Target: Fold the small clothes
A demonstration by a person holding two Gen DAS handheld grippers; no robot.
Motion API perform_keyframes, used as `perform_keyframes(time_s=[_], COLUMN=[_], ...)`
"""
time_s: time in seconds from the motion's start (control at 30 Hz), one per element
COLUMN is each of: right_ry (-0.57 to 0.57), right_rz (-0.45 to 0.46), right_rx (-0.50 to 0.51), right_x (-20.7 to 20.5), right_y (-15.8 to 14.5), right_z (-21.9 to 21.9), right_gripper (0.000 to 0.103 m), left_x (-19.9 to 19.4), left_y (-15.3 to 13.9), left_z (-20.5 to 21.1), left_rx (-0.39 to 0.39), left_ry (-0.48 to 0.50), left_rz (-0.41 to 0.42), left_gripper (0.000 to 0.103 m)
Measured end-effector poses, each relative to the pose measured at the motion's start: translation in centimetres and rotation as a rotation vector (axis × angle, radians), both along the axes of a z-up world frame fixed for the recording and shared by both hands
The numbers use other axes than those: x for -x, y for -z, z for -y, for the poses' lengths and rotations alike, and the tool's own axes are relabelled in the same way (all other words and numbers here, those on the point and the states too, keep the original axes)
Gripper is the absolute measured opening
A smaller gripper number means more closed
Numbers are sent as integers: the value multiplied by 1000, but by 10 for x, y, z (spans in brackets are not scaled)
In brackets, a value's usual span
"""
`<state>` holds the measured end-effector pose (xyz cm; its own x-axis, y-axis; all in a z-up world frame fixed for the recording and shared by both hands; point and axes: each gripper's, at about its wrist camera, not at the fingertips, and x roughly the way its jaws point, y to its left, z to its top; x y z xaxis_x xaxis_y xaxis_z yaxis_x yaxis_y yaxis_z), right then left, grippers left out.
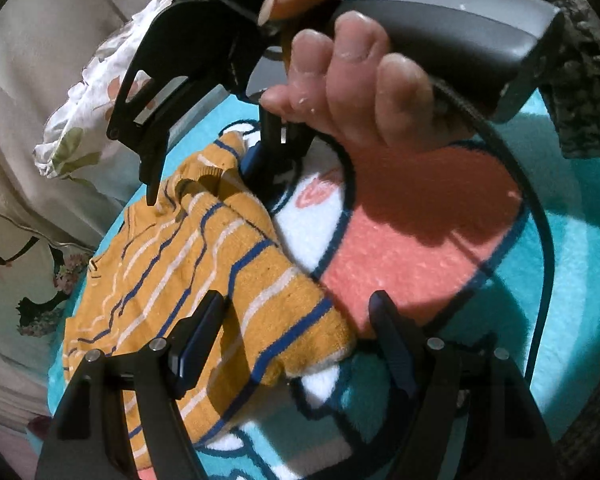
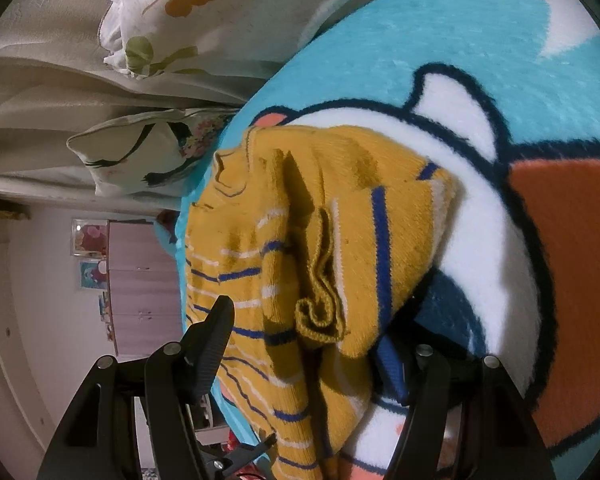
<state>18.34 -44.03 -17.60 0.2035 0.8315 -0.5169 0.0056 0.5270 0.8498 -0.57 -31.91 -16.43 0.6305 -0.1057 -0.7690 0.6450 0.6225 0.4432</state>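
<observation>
**A:** Where is the garment?

**B:** The striped mustard sweater [image 1: 204,264] lies rumpled on the fleece blanket [image 1: 580,240], near its edge by the pillows [image 1: 84,120]. Its long axis runs from the left gripper [image 1: 300,344] away toward the right gripper [image 1: 216,160].

**A:** And the tongs?

**B:** The left ones stand apart, a hem corner between them but not pinched. The right ones are also spread: one finger touches the far, collar end, the other sits on the blanket just beside it. In the right wrist view the sweater [image 2: 320,240] bunches between the spread fingers of the right gripper [image 2: 312,340].

**A:** Which is nearer?

**B:** Each has its own end, so I judge a lengthwise fold comes next.

**A:** The room?

**B:** A bed with soft pile; a pale wardrobe [image 2: 144,284] stands beyond.
</observation>
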Motion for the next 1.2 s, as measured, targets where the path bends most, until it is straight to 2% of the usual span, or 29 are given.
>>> perform_keyframes(time_s=[0.07, 0.1, 0.13, 0.2, 0.23, 0.27, 0.3, 0.37, 0.53, 0.7, 0.97, 1.2], right_ry=[-4, -7, -9, -7, -5, -7, -11, 9, 56, 82, 102, 94], right_rz=[7, 11, 15, 24, 31, 41, 42, 32, 59, 110, 151, 162], right_rx=[3, 6, 10, 26, 52, 96, 122, 128, 148, 190, 227, 259], right_x=[-1, -1, -1, 0, 1, 2, 3, 4, 9, 10, 8, -1], right_y=[0, -1, -1, -3, -5, -7, -7, -8, -29, -67, -109, -123], right_z=[-1, -2, -2, -4, -6, -10, -12, -11, -14, -34, -91, -145], right_gripper=[71, 71, 71, 68, 57, 38, 32, 29, 27, 27, 27, 27], left_x=[-6, -10, -16, -27, -31, -37, -41, -47, -53, -60, -74, -82], left_y=[-1, -2, -3, -8, -12, -18, -22, -32, -53, -69, -90, -94], left_z=[-4, -5, -8, -17, -23, -31, -37, -52, -81, -117, -192, -249], left_rx=[36, 55, 73, 121, 159, 223, 265, 355, 491, 599, 730, 809], left_ry=[-17, -35, -61, -124, -152, -191, -219, -274, -334, -357, -393, -413], left_rz=[-50, -84, -115, -163, -190, -235, -258, -304, -340, -350, -394, -441], left_gripper=[66, 47, 32, 17, 16, 15, 15, 14, 14, 14, 14, 13])
